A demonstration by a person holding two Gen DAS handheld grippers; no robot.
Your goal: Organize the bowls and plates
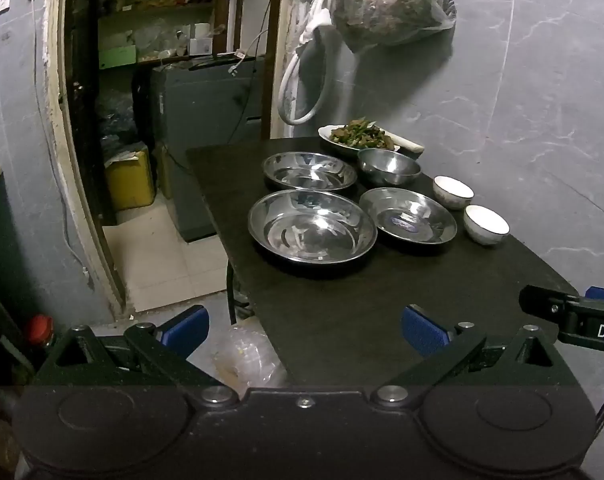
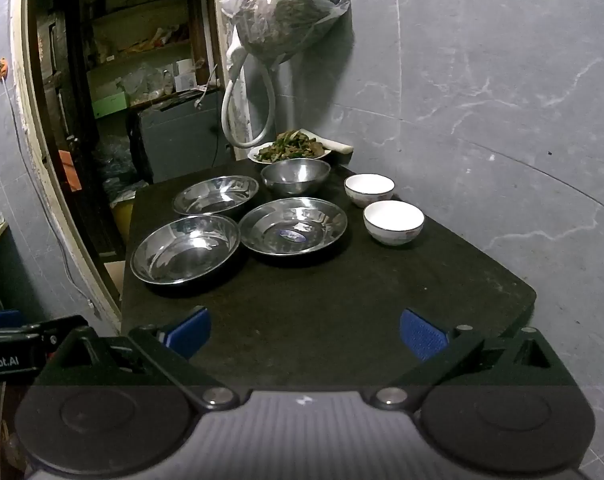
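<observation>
Both my left gripper [image 1: 305, 332] and right gripper [image 2: 305, 334] are spread wide, holding nothing; plates [image 2: 293, 225] and bowls [image 2: 393, 222] sit ahead on the table [image 2: 341, 312], so I'd nest matching sizes, gripping rims

The food plate [image 2: 290, 151] sits partly hidden behind the deep steel bowl [image 2: 296, 176].
</observation>
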